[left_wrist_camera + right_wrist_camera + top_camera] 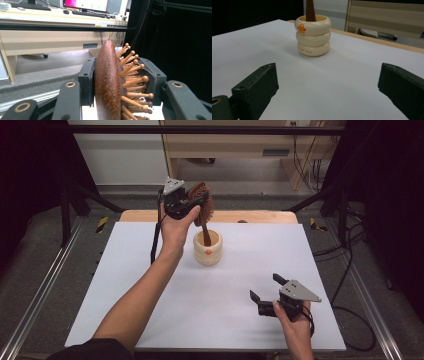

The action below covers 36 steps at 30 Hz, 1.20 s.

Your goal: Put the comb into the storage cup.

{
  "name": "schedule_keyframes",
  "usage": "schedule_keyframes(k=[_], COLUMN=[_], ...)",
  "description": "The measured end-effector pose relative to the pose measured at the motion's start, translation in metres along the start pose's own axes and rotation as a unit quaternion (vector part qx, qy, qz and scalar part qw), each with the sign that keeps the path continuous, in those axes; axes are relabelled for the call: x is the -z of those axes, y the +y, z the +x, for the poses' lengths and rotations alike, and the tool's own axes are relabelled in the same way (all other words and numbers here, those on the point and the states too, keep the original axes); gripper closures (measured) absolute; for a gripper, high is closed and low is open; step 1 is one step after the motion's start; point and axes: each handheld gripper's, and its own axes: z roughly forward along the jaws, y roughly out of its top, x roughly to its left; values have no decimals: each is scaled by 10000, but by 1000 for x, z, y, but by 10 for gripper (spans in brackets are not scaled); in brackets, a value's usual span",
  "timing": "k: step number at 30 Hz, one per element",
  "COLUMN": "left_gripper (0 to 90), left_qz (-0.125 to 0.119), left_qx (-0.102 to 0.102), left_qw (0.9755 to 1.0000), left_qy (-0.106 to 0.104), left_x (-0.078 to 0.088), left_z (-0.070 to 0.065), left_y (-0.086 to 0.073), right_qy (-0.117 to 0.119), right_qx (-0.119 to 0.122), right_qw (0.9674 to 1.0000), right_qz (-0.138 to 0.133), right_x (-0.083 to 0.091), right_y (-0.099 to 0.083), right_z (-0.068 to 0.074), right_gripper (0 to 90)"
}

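From above, the left gripper (pixel 192 200) clamps a wooden hairbrush (pixel 201 205) by its head, handle probably resting inside the cream ribbed cup (pixel 208 248) mid-worktop (pixel 125 285). Left gripper view: smooth oval back, round-tipped pegs. Right gripper (pixel 325 90) gapes wide, empty, near right.

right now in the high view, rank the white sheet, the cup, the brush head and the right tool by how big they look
1. white sheet
2. right tool, though it is nearer the camera
3. cup and brush head look about alike, so I won't rank them
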Motion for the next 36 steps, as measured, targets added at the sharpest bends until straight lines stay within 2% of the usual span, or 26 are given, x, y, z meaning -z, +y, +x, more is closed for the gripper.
schedule_keyframes(k=[36], left_gripper=[515], left_qz=[149], left_qx=[14], left_qw=[9999], left_qy=[12], left_x=[-7], left_z=[3], left_y=[-20], right_qy=[-44], right_qx=[76], right_qw=[9999], right_qz=[50], right_x=[-2], right_y=[-1], right_z=[0], right_gripper=[33])
